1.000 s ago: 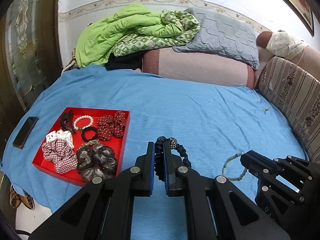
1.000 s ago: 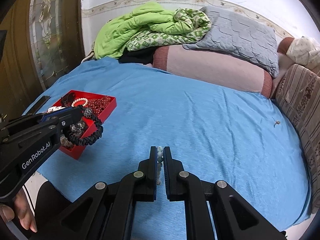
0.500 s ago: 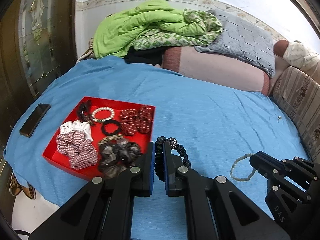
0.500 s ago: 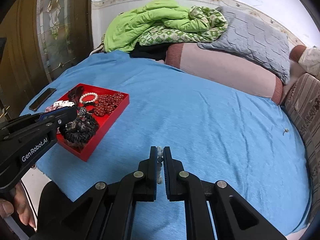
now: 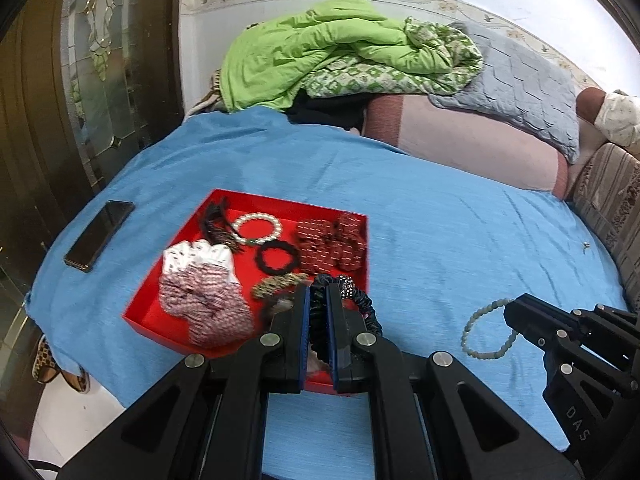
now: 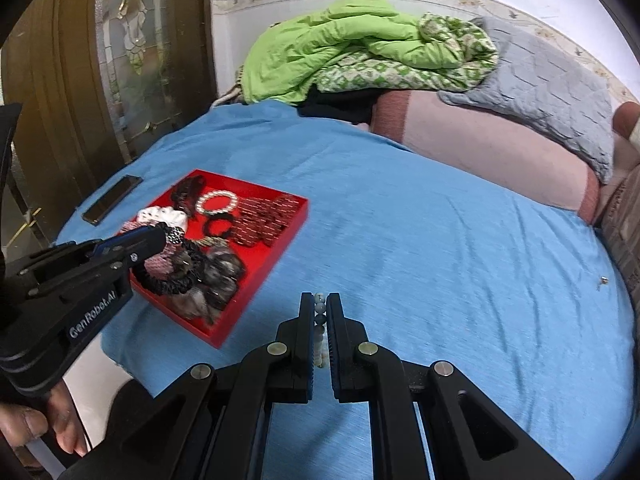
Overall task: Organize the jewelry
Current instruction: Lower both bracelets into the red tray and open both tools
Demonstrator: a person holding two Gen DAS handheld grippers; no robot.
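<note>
Here, from nearest to farthest:

Left gripper (image 5: 319,312): my jaws are clenched on the black hair tie (image 5: 362,308), which hangs in the air over the near right corner of the tray; its beaded knob (image 5: 346,283) sits just past my fingertips.

Right gripper (image 6: 319,316): my jaws are clenched on the pale green bead bracelet (image 5: 486,330), lifted off the bed; in the left wrist view its loop dangles from my tips, well to the right of the tray.

Red tray (image 5: 276,200): it lies on the blue bedsheet (image 5: 440,240), to the left of the bracelet.

Tray, near part: a red-and-white checked scrunchie (image 5: 204,308), a white scrunchie (image 5: 200,254) just behind it, and a dark mottled scrunchie (image 6: 224,270) under the hanging hair tie.

Tray, middle: a small black elastic (image 5: 277,256) and a dark red patterned scrunchie (image 5: 332,242) beside it.

Tray, far part: a white pearl bracelet (image 5: 257,228) with a black claw clip (image 5: 214,216) touching its left side.

Phone (image 5: 99,235): flat on the sheet, left of the tray, apart from it.

Far end of bed: a pink bolster (image 5: 472,148), a grey pillow (image 5: 520,84) and a green quilt (image 5: 320,48) piled against the wall.
</note>
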